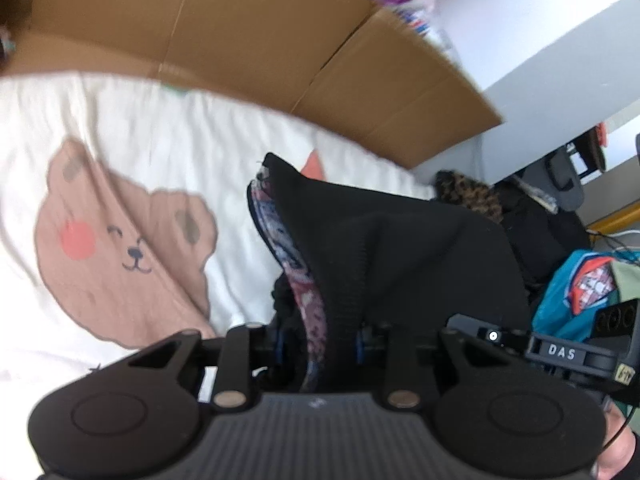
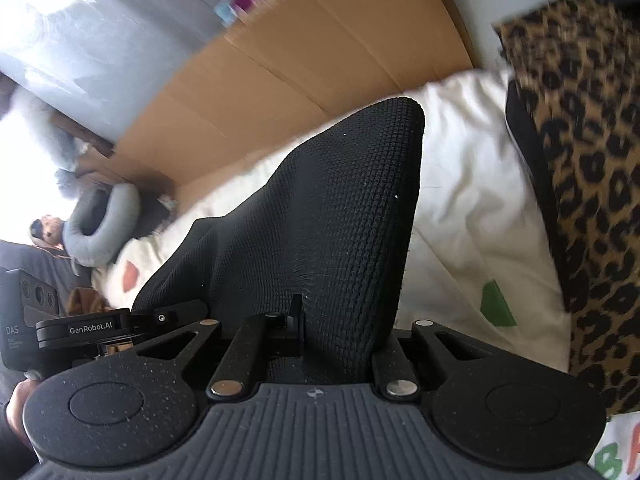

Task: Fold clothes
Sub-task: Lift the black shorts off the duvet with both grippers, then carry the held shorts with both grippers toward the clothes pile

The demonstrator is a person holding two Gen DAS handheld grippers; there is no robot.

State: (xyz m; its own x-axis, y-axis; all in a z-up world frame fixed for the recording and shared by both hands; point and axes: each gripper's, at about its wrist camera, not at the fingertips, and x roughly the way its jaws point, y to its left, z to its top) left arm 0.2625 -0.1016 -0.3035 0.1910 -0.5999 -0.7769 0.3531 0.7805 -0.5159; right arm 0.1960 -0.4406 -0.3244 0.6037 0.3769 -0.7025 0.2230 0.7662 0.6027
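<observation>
Item: black knit garment, lifted off the white bear-print bedsheet, one edge in each tong.
L gripper: clamped on hem, patterned lining showing.
R gripper: clamped on knit edge.
Step, as we judge: lift/spread before 1st fold. Next: pull taut, lay flat.
Room: sheet free on the bear side; cardboard box behind, leopard-print fabric beside.

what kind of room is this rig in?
Most likely a lived-in bedroom, with the folding done on a bed: a white bear-print bedsheet is the work surface, a leopard-print cloth lies on it, and cardboard boxes stand behind against a white wall.
</observation>
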